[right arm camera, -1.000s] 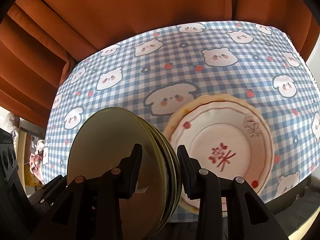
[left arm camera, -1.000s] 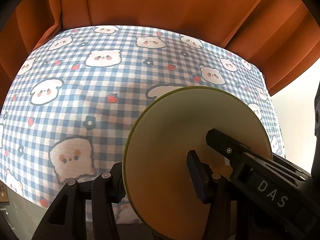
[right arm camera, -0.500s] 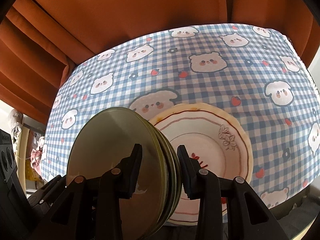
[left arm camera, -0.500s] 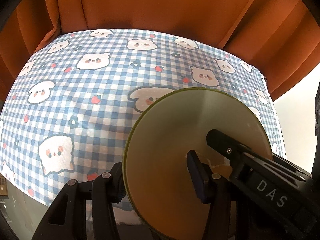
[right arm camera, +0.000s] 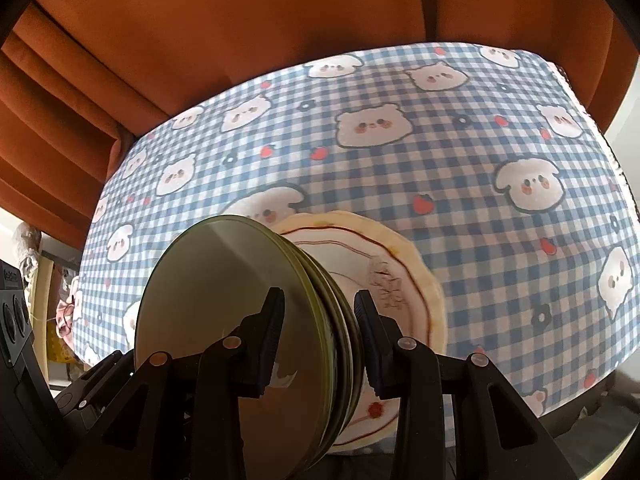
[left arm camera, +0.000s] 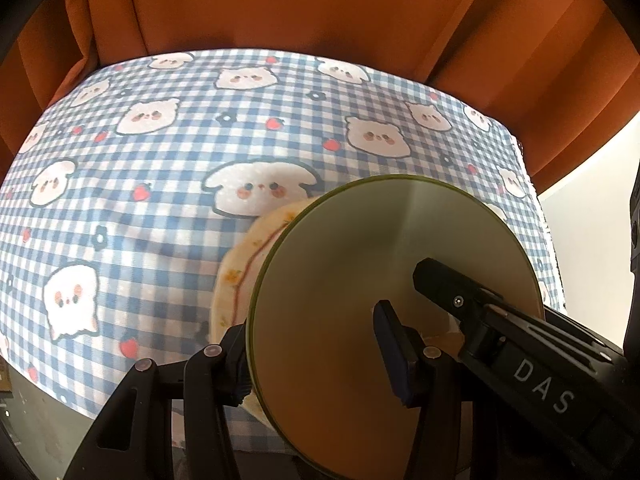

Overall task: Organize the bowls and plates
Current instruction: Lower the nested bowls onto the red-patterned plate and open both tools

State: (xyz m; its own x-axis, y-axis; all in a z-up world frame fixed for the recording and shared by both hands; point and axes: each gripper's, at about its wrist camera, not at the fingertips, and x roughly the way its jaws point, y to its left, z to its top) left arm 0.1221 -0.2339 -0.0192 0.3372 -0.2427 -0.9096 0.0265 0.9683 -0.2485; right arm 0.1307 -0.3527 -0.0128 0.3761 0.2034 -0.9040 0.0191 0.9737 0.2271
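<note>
Both claws are on one stack of olive-green plates [right arm camera: 240,312], carried on edge above the desk [left arm camera: 160,200] with its blue gingham cloth of bears and strawberries. The right claw [right arm camera: 318,336] points steeply down at the desk, its two black fingers clamped across the stack's edge: one pad on the broad face at nine o'clock, the other on the far side at three o'clock. In its view the stack fills the lower left, several rims showing side by side. The left claw [left arm camera: 312,356] tilts down just as steeply and is clamped on the same stack, one finger hidden behind the rim at eight o'clock, the other pressed on the plain face. The right claw's black body, lettered DAS, reaches in from four o'clock in the left view. Beneath the stack a cream scalloped plate [right arm camera: 400,280] with red line and floral print lies flat on the cloth. Rust-orange curtains [right arm camera: 240,20] hang beyond the desk at twelve o'clock.
</note>
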